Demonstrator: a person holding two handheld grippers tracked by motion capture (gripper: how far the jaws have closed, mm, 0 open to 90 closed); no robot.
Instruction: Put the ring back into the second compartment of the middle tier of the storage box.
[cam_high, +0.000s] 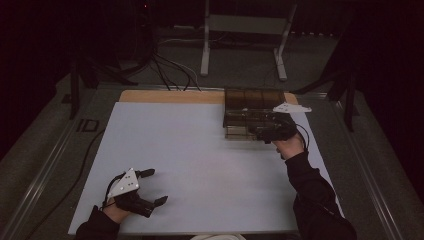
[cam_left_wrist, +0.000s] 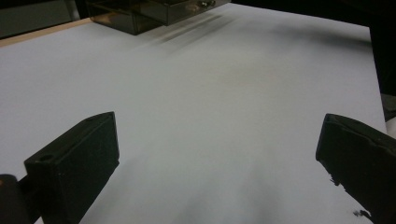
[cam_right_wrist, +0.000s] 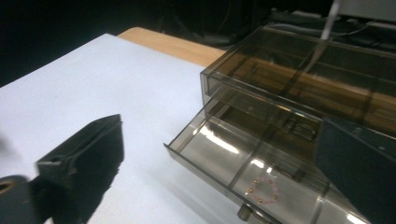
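Over the pulled-out drawer (cam_right_wrist: 243, 163) of a smoky clear organiser box (cam_high: 250, 112) at the table's far right, right gripper (cam_right_wrist: 219, 154) released — small bead bracelet (cam_right_wrist: 264, 190) lying inside — left gripper (cam_high: 148, 186) spread wide, nothing between its jaws, on the white sheet (cam_high: 200, 165).

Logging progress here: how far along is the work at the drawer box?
Done: the drawer stands pulled out, a bead bracelet lying inside. In hand: nothing; the right gripper hangs open above it, the left gripper open over the table. Left, probably: closing the drawer.
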